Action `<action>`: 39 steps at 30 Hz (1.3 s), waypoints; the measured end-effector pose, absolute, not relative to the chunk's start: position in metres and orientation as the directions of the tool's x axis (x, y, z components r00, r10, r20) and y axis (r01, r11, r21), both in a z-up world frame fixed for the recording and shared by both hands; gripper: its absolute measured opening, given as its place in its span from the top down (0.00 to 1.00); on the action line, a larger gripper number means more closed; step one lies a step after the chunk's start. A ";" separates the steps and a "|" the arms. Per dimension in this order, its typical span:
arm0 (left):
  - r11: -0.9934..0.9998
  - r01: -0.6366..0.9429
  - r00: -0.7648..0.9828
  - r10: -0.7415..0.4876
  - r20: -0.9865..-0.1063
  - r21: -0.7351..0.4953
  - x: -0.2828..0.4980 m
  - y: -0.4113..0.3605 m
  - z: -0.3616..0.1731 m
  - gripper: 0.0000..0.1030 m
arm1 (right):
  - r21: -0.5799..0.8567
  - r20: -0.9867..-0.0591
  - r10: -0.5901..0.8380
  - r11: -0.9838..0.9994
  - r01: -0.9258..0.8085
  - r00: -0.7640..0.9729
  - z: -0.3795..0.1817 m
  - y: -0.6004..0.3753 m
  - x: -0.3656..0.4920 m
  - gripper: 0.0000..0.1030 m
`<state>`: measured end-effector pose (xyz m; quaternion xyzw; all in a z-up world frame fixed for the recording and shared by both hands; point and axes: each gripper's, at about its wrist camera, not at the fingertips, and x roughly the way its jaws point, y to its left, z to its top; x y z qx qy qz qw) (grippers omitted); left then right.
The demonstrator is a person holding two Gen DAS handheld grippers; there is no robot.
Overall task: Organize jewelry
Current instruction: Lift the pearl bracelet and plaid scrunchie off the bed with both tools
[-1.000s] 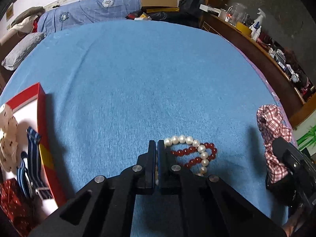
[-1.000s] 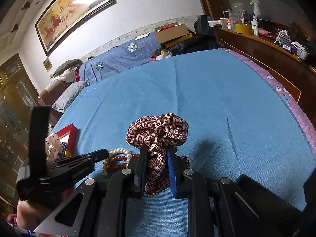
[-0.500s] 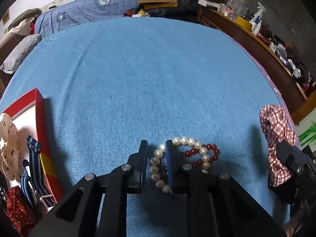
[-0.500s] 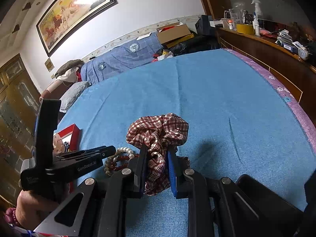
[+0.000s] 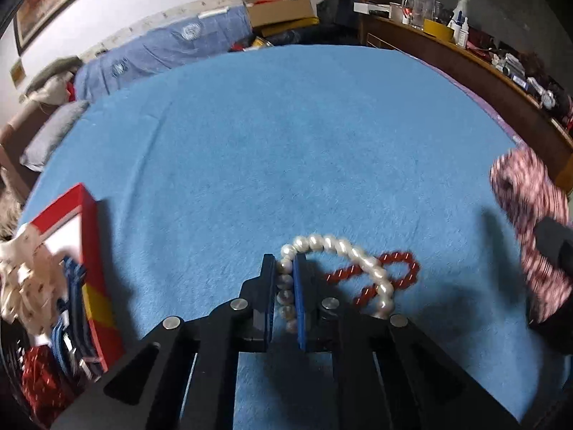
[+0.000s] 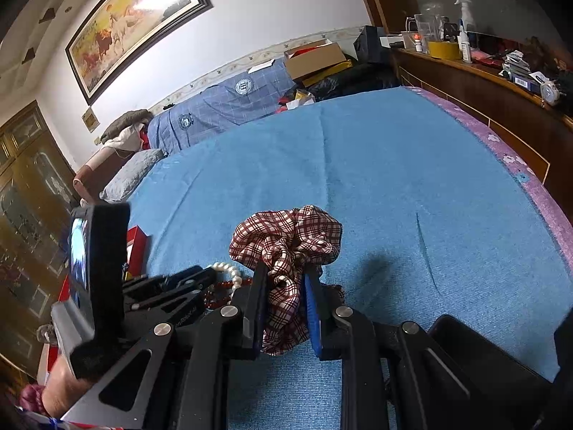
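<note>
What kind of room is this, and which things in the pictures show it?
Most likely a lived-in bedroom. The work surface looks like a bed under a blue woven bedspread, with a grey pillow at its far end. A framed painting of horses hangs above, and a cluttered wooden sideboard stands alongside.

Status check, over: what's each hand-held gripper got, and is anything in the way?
Left hand-held gripper shut on pearl bracelet. Right hand-held gripper shut on plaid scrunchie. Red bead bracelet lies tangled under the pearls, may drag along. Red box left of them.
</note>
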<state>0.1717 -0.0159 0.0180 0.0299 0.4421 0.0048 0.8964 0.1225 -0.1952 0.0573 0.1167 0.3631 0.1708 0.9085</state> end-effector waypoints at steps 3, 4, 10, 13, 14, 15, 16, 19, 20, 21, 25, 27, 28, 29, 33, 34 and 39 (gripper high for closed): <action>1.000 -0.017 0.617 0.025 -0.787 0.019 0.156 -0.010 0.016 0.92 | 0.341 -0.617 0.398 0.913 -0.225 0.679 0.057 -0.196 0.122 0.79; 1.000 -0.022 0.625 0.021 -0.781 0.008 0.151 -0.008 0.017 0.92 | 0.340 -0.616 0.400 0.912 -0.228 0.679 0.057 -0.195 0.122 0.79; 0.996 -0.032 0.726 -0.032 -0.687 -0.080 0.118 0.007 0.048 0.92 | 0.334 -0.607 0.402 0.912 -0.239 0.686 0.059 -0.194 0.119 0.79; 0.995 -0.021 0.777 -0.042 -0.627 -0.093 0.102 0.010 0.064 0.92 | 0.332 -0.607 0.404 0.911 -0.243 0.684 0.058 -0.193 0.119 0.79; 0.995 -0.013 0.788 -0.047 -0.614 -0.094 0.099 0.010 0.067 0.92 | 0.330 -0.608 0.405 0.911 -0.247 0.683 0.058 -0.191 0.118 0.79; 0.996 -0.010 0.794 -0.047 -0.606 -0.090 0.097 0.009 0.070 0.92 | 0.330 -0.608 0.408 0.910 -0.250 0.682 0.058 -0.191 0.119 0.79; 0.997 -0.007 0.801 -0.043 -0.597 -0.082 0.094 0.009 0.072 0.92 | 0.332 -0.606 0.413 0.908 -0.255 0.680 0.058 -0.190 0.118 0.79; 0.999 -0.003 0.821 -0.025 -0.571 -0.047 0.087 0.007 0.079 0.92 | 0.326 -0.595 0.426 0.903 -0.280 0.682 0.061 -0.185 0.114 0.79; 0.999 -0.002 0.824 -0.023 -0.566 -0.044 0.087 0.006 0.081 0.92 | 0.314 -0.590 0.426 0.904 -0.290 0.686 0.062 -0.182 0.112 0.79; 0.999 -0.002 0.828 -0.018 -0.560 -0.035 0.086 0.005 0.082 0.91 | 0.310 -0.588 0.426 0.904 -0.295 0.688 0.062 -0.180 0.111 0.79; 0.999 0.003 0.832 -0.022 -0.554 -0.035 0.083 0.004 0.084 0.91 | 0.288 -0.584 0.429 0.903 -0.319 0.689 0.062 -0.173 0.108 0.79; 1.000 0.002 0.833 -0.017 -0.553 -0.028 0.082 0.005 0.083 0.91 | 0.283 -0.584 0.430 0.903 -0.324 0.688 0.062 -0.171 0.107 0.79; 1.000 0.001 0.834 -0.017 -0.552 -0.031 0.082 0.006 0.083 0.91 | 0.283 -0.586 0.433 0.902 -0.328 0.685 0.061 -0.170 0.107 0.79; 0.999 0.000 0.835 -0.018 -0.551 -0.033 0.082 0.007 0.084 0.91 | 0.282 -0.587 0.434 0.901 -0.330 0.684 0.061 -0.169 0.106 0.79; 1.000 -0.015 0.841 0.003 -0.541 -0.018 0.080 0.006 0.085 0.91 | 0.275 -0.585 0.436 0.900 -0.339 0.684 0.062 -0.166 0.104 0.79; 1.000 -0.017 0.842 0.006 -0.539 -0.016 0.080 0.006 0.086 0.91 | 0.276 -0.582 0.438 0.899 -0.340 0.685 0.062 -0.167 0.103 0.79; 0.999 -0.036 0.848 0.033 -0.529 0.005 0.080 0.006 0.087 0.91 | 0.279 -0.576 0.443 0.896 -0.345 0.687 0.064 -0.167 0.102 0.79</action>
